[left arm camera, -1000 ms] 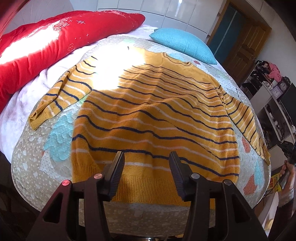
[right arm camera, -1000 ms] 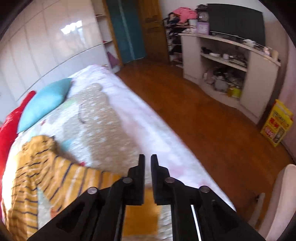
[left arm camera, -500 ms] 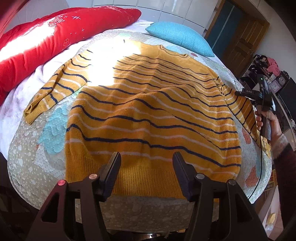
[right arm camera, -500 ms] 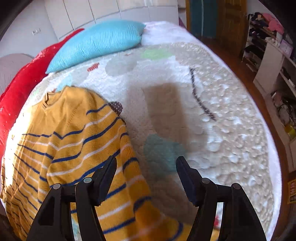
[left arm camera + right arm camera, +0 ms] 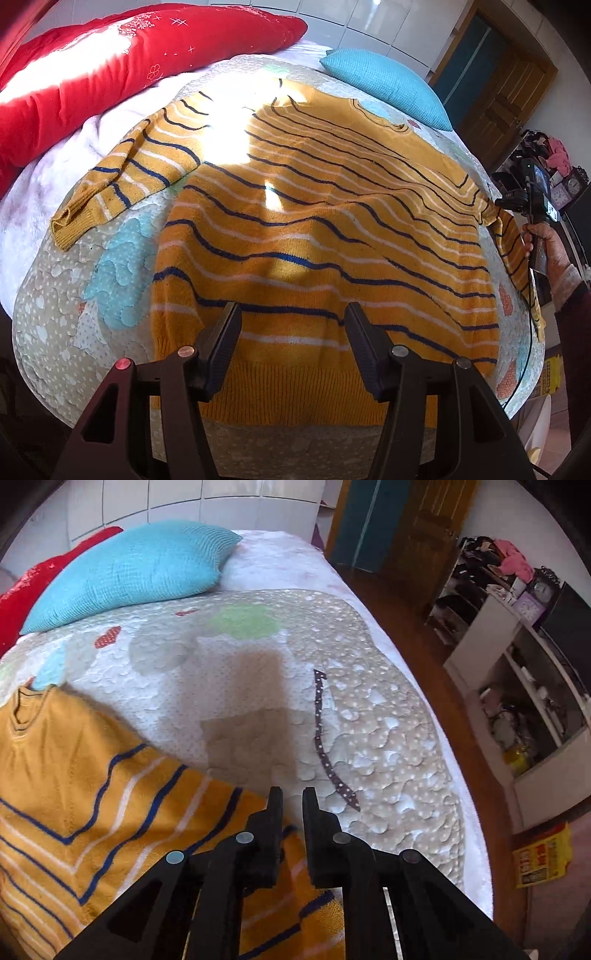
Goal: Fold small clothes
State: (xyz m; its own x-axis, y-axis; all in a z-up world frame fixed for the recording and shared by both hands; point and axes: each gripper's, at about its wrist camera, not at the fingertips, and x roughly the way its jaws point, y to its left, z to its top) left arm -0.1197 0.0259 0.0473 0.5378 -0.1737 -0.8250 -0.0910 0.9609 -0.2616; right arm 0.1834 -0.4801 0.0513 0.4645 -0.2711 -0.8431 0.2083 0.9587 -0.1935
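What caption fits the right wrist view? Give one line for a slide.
Right gripper closing over the sleeve of a striped yellow sweater on a quilted bed.

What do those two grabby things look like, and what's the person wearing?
Both are black plastic. The left gripper has ribbed pads, silver rivets and one red rivet. The right gripper has silver rivets too. A thin black cable hangs by the person's dark maroon sleeve.
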